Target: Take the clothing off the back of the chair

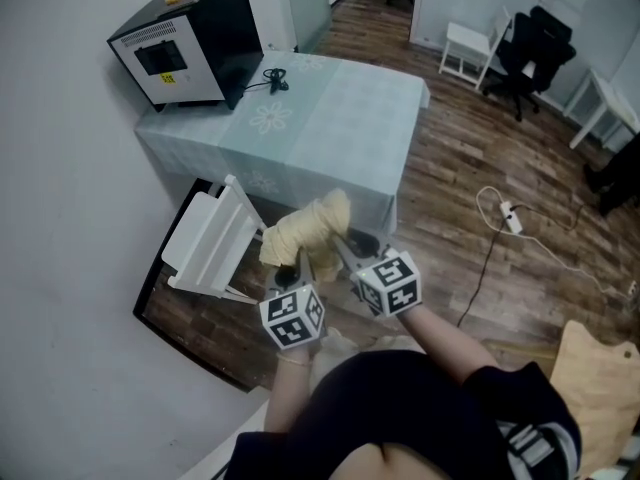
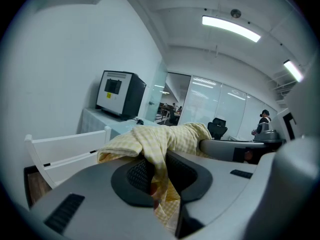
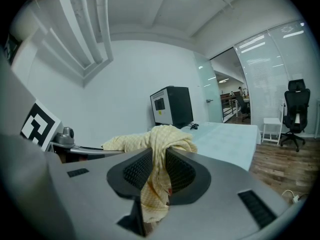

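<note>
The yellow clothing (image 1: 305,230) hangs bunched just beside the white chair (image 1: 205,240), off its back (bare, as far as shows), pinched by both left tool (image 2: 155,176) and right tool (image 3: 155,178), so little seems left.

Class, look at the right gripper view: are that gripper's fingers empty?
No: the fingers of the right gripper pinch the yellow checked cloth, which hangs down between them.
</note>
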